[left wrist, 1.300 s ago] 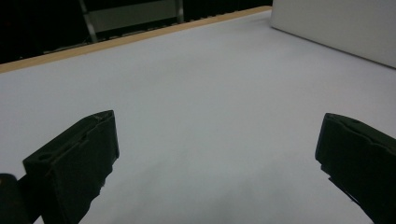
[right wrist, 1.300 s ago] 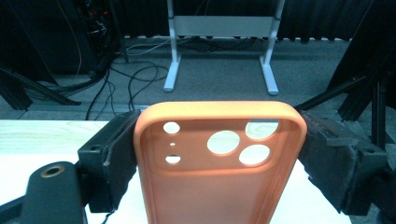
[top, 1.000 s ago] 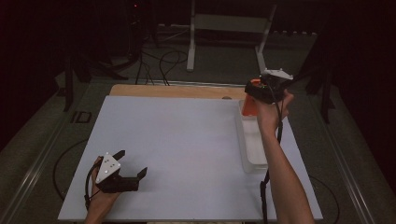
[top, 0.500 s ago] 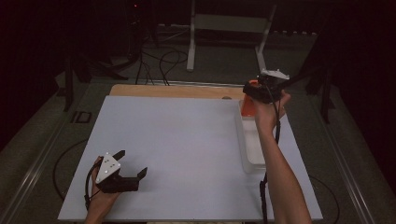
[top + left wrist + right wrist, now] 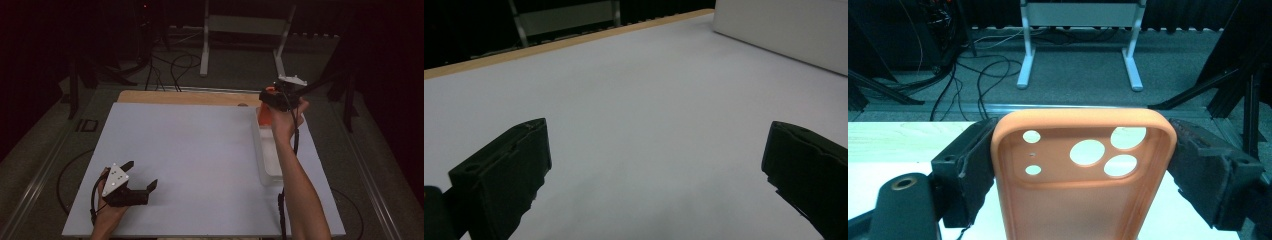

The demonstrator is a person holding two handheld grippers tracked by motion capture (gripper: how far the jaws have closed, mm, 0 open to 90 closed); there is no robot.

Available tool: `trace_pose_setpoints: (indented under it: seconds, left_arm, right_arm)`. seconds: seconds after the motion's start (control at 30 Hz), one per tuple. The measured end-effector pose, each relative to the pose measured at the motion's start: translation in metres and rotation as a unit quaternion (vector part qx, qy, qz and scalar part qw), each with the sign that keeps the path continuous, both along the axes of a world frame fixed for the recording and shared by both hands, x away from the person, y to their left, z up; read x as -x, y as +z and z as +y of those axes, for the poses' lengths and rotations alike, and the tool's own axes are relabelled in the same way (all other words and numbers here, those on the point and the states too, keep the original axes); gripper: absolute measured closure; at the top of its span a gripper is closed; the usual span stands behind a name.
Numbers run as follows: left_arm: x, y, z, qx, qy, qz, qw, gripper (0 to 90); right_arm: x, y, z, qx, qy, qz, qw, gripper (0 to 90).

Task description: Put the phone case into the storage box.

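Note:
An orange phone case [image 5: 1083,190] with several camera holes stands upright between my right gripper's [image 5: 1083,150] jaws, which are shut on its two long edges. In the high view the right gripper [image 5: 274,102] holds the phone case [image 5: 264,116] over the far end of a white tray [image 5: 267,165] at the table's right side. My left gripper [image 5: 142,173] rests on the white table [image 5: 190,145] near the front left. Its jaws are wide apart, and in the left gripper view the left gripper [image 5: 656,140] has bare table between its jaws.
A wooden strip [image 5: 185,97] runs along the table's far edge. Beyond it on the dark floor are cables [image 5: 170,65] and a grey metal stand [image 5: 245,30]. The tray's white wall [image 5: 784,30] lies far ahead of the left gripper.
The right gripper with the phone case has shifted very slightly to the left above the tray's far end. The left gripper has stayed where it was.

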State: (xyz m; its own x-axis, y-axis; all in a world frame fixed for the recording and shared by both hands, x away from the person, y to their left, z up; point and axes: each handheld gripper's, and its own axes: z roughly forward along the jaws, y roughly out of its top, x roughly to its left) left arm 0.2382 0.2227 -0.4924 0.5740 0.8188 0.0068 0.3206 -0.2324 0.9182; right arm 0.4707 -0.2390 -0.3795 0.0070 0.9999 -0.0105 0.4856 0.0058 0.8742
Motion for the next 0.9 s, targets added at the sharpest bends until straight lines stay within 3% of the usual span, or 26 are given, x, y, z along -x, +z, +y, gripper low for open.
trace_pose_setpoints:
  seconds: [0.9]
  left_arm:
    - [0.0,0.0,0.0,-0.001,0.0,0.0,1.0,0.4]
  right_arm:
    - [-0.006,-0.022,-0.002,-0.005,-0.007,0.018,0.9998,16.7]
